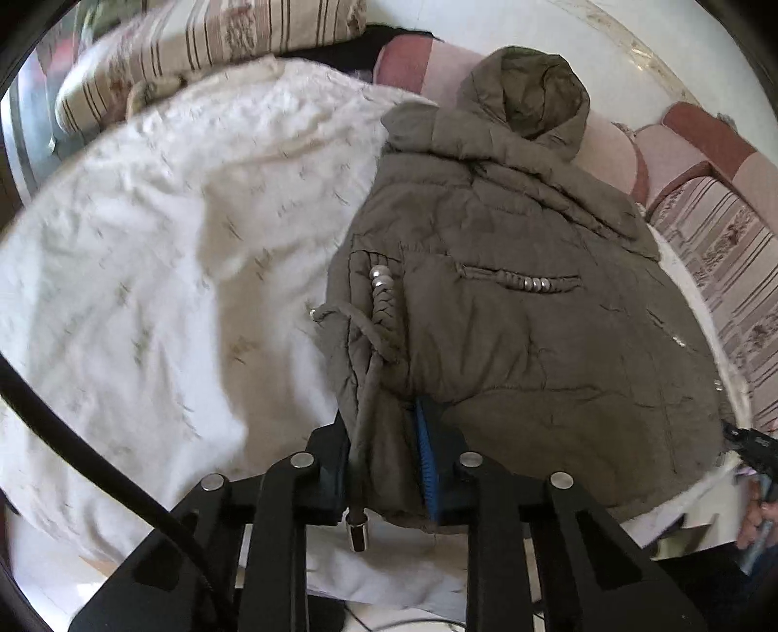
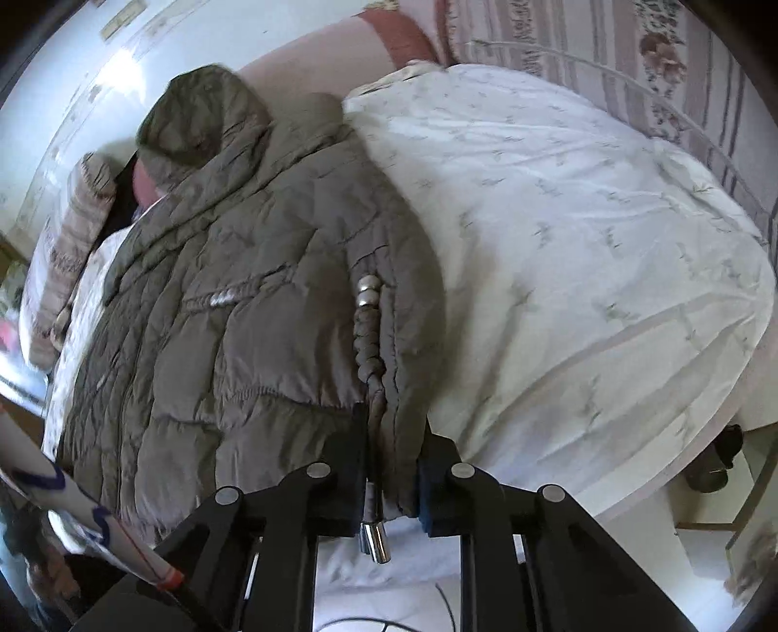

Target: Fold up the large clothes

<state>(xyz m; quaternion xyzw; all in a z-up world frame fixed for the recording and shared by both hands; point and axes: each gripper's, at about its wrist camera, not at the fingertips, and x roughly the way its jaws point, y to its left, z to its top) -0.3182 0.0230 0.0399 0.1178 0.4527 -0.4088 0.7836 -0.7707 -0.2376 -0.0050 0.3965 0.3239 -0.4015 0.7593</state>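
The puffy olive-brown hooded jacket (image 1: 510, 301) lies flat on a white bed cover (image 1: 146, 243), with its hood (image 1: 539, 92) at 12 o'clock and its bottom hem at 6 o'clock, by the near edge of the bed. The left gripper (image 1: 384, 466) is closed tight on the hem at one corner, with a drawstring (image 1: 362, 398) caught between its pads too. In the right wrist view, the right gripper (image 2: 391, 479) is pinched on the hem at the other corner, beside a braided cord with silver beads (image 2: 367, 330). I think the step is to lift the hem and fold it up toward the hood. To do it well, both hands should rise together, stay level, and keep the hem pulled straight so the thick jacket does not bunch. The dangling metal cord tips (image 2: 377, 539) might swing or get trapped in the fold. The sleeves are hard to find; they may be tucked under. Striped pillows (image 1: 194, 39) sit at 11 o'clock in the left view. The far side of the bed is blurry.
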